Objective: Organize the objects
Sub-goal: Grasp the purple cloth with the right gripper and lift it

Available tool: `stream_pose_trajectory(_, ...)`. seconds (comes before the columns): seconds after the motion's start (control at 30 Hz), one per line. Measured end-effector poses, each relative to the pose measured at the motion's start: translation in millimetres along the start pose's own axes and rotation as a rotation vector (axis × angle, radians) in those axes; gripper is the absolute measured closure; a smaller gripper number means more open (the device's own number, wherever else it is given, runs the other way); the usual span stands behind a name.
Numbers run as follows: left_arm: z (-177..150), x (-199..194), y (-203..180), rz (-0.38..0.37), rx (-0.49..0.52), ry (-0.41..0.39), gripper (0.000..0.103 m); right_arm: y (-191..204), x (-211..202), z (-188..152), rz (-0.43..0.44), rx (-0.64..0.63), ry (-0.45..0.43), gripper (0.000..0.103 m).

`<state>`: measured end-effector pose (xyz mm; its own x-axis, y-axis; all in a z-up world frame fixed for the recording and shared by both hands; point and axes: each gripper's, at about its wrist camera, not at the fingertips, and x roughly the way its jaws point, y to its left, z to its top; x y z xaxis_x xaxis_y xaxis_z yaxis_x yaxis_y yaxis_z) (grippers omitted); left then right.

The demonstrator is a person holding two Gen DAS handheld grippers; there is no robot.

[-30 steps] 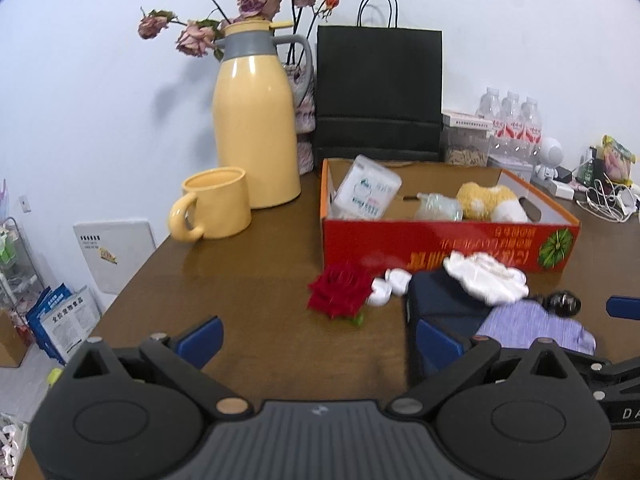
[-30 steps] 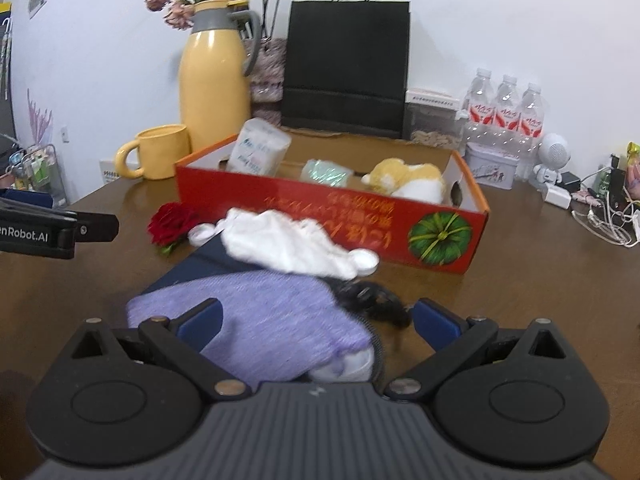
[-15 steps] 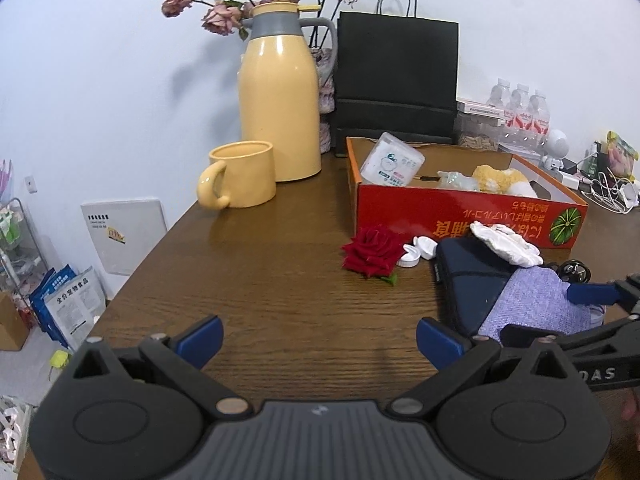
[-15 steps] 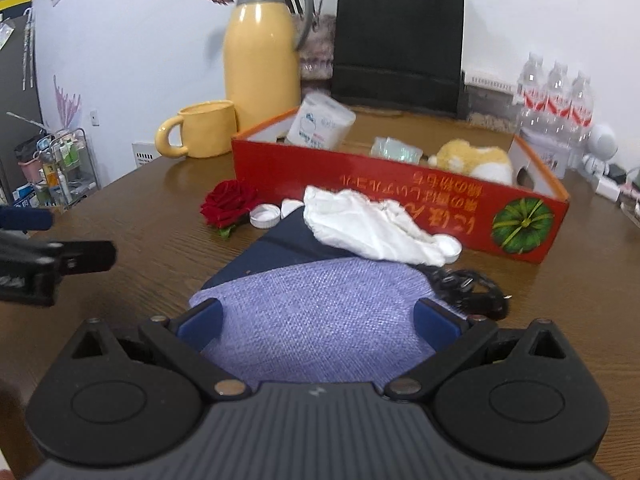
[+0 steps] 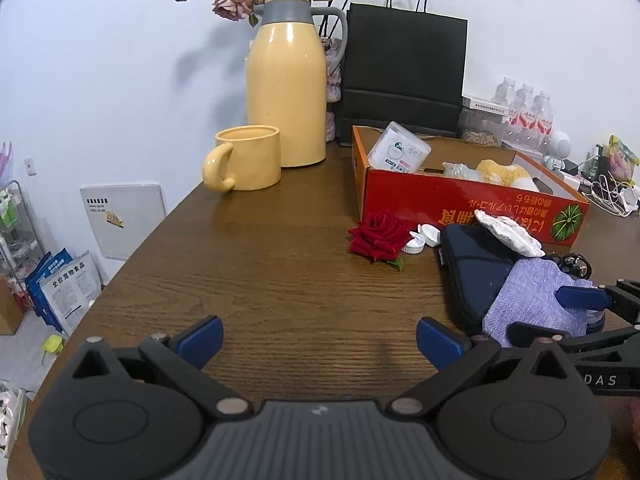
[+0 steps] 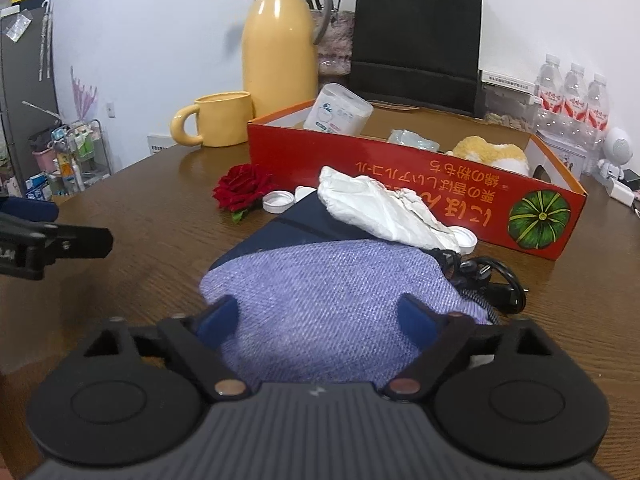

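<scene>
The right claw is spread wide with both fingers set against the sides of the purple cloth pouch; whether it grips firmly cannot be told. The pouch lies on a dark blue case, with a crumpled white cloth on the case's far end and a black cable just beside it. The left claw is released, fingers wide apart above bare bench. Farther on the bench stand a red rose, white caps, a red cardboard box, a yellow mug, and a yellow jug at the white wall.
</scene>
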<state>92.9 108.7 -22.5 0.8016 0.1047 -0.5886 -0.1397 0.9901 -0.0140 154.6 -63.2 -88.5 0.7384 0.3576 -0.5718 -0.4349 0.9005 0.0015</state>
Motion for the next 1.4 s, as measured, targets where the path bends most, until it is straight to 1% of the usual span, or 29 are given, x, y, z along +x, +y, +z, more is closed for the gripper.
stream_pose_trajectory(0.07, -1, -1, -1, 0.003, 0.000, 0.002, 0.000, -1, -3, -1, -0.011, -0.004, -0.004, 0.034)
stream_pose_trajectory(0.1, -1, -1, -1, 0.004, 0.001, 0.004, 0.000, -2, -4, -2, -0.013, -0.004, -0.006, 0.037)
stream_pose_trajectory(0.13, -1, -2, -2, 0.004, 0.002, 0.005, 0.000, -3, -6, -3, -0.012, -0.002, -0.010, 0.046)
stream_pose_trajectory(0.17, -2, -2, -3, 0.005, 0.004, 0.006, 0.000, -4, -8, -3, -0.009, 0.002, -0.014, 0.060)
stream_pose_trajectory(0.2, -2, -3, -4, 0.007, 0.006, 0.007, 0.000, -6, -11, -4, 0.000, 0.009, -0.018, 0.067)
stream_pose_trajectory(0.23, -2, -4, -5, 0.009, 0.007, 0.007, 0.000, -7, -14, -4, 0.006, 0.012, -0.022, 0.080)
stream_pose_trajectory(0.3, -1, -6, -7, 0.009, 0.009, 0.006, 0.000, -8, -18, -6, 0.016, 0.011, -0.027, 0.087)
stream_pose_trajectory(0.33, -1, -6, -9, 0.008, 0.010, 0.005, 0.000, -9, -21, -6, 0.021, 0.008, -0.036, 0.094)
stream_pose_trajectory(0.37, -1, -7, -10, 0.007, 0.011, 0.004, 0.000, -8, -24, -6, 0.022, 0.005, -0.048, 0.096)
stream_pose_trajectory(0.4, 0, -8, -12, 0.007, 0.014, 0.002, 0.000, -9, -28, -6, 0.021, 0.004, -0.064, 0.097)
stream_pose_trajectory(0.43, 1, -9, -14, 0.007, 0.017, 0.001, 0.000, -12, -38, -4, 0.018, 0.009, -0.101, 0.098)
stream_pose_trajectory(0.47, 2, -10, -16, 0.007, 0.021, -0.001, 0.000, -12, -38, -4, 0.018, 0.009, -0.101, 0.098)
stream_pose_trajectory(0.6, 5, -13, -28, 0.000, 0.033, -0.008, 0.000, -23, -59, 3, -0.003, 0.020, -0.164, 0.098)
stream_pose_trajectory(0.73, 7, -15, -42, -0.014, 0.048, -0.009, 0.000, -42, -78, 9, -0.045, 0.041, -0.215, 0.098)
stream_pose_trajectory(1.1, 11, -13, -97, -0.062, 0.110, 0.009, 0.000, -80, -93, 1, -0.092, 0.077, -0.233, 0.098)
stream_pose_trajectory(1.27, 14, -8, -126, -0.096, 0.127, 0.047, 0.000, -97, -96, -6, -0.101, 0.082, -0.233, 0.098)
stream_pose_trajectory(1.4, 18, 1, -151, -0.119, 0.118, 0.095, 0.000, -110, -96, -9, -0.100, 0.069, -0.231, 0.098)
